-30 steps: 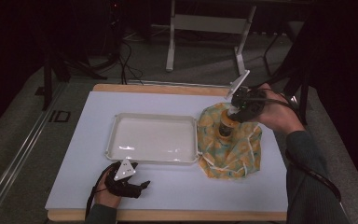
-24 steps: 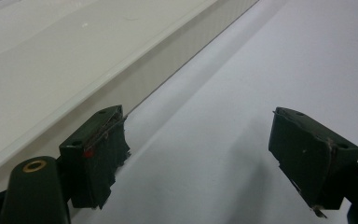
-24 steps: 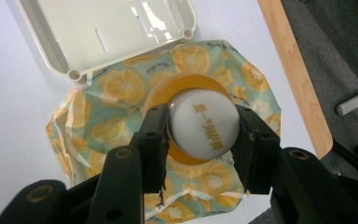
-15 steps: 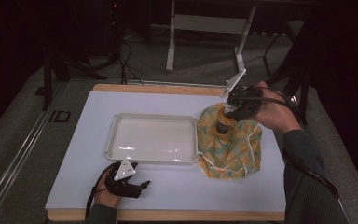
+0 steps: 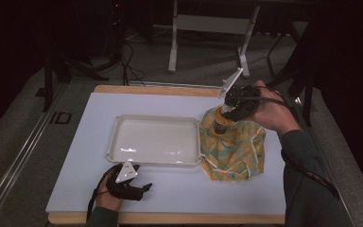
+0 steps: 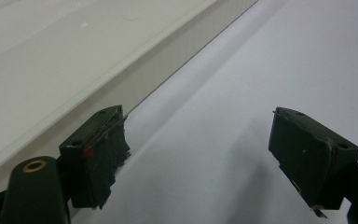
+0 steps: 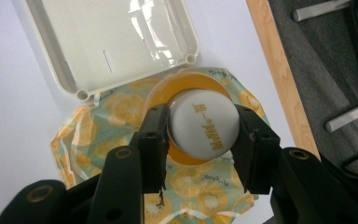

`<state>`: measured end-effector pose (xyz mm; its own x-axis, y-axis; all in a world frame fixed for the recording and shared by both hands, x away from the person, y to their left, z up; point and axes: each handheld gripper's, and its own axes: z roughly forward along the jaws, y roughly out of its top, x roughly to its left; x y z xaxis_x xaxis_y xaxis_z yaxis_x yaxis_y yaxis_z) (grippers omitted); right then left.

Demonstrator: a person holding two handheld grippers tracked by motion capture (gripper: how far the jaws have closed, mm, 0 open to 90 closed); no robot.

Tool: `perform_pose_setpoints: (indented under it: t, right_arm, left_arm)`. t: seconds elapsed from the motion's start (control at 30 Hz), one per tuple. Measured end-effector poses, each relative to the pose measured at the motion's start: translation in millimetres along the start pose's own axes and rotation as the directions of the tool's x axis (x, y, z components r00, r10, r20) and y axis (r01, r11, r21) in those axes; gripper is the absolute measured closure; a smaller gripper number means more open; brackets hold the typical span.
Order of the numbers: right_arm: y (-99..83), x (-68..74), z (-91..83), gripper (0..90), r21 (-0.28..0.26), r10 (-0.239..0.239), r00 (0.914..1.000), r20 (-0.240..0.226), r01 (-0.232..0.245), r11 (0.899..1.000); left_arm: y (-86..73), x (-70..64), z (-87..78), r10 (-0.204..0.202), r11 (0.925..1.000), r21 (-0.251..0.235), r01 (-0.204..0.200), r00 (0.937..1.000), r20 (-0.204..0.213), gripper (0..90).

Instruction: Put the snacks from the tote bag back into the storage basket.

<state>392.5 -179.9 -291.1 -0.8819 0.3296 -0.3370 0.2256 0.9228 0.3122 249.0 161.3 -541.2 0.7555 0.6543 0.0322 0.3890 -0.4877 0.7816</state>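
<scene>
Right gripper [image 7: 204, 128] pinches the bottle [image 7: 204, 122] by its white cap, standing on the cloth [image 5: 234, 149]. I'd lift straight up (cap grips slip). Left gripper [image 6: 200, 154] rests spread, empty, beside the tray [image 5: 153, 141].

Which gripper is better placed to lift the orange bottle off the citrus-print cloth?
Right. The right gripper already has its jaws around the orange bottle's white cap; the left gripper lies open beside the tray.
</scene>
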Motion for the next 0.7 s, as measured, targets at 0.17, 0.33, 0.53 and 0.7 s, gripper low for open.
perform_pose_setpoints:
  t: [0.17, 0.33, 0.53, 0.7]
  right_arm:
    - [4.2, 1.4, -1.5, 58.9, -0.015, -0.004, 1.0, -0.004, 0.004, 1.0]
    - [7.6, 2.9, -2.2, 58.9, -0.022, -0.006, 0.9998, -0.019, 0.005, 1.0]
    - [11.8, 5.1, -1.0, 58.9, -0.031, -0.015, 0.9996, -0.024, 0.014, 0.999]
    - [15.3, 7.3, -1.5, 58.9, -0.057, -0.019, 0.9995, -0.026, 0.017, 0.998]
  left_arm:
    - [0.0, -0.1, 0.1, -0.003, 1.0, -0.001, 0.003, 1.0, 0.0, 19.1]
    - [0.0, 0.0, 0.0, 0.0, 1.0, 0.0, 0.0, 1.0, 0.0, 19.1]
    - [0.0, 0.0, 0.1, -0.002, 1.0, 0.0, 0.002, 1.0, 0.0, 19.1]
    - [0.0, 0.0, 0.1, -0.002, 1.0, 0.001, 0.002, 1.0, 0.001, 19.1]
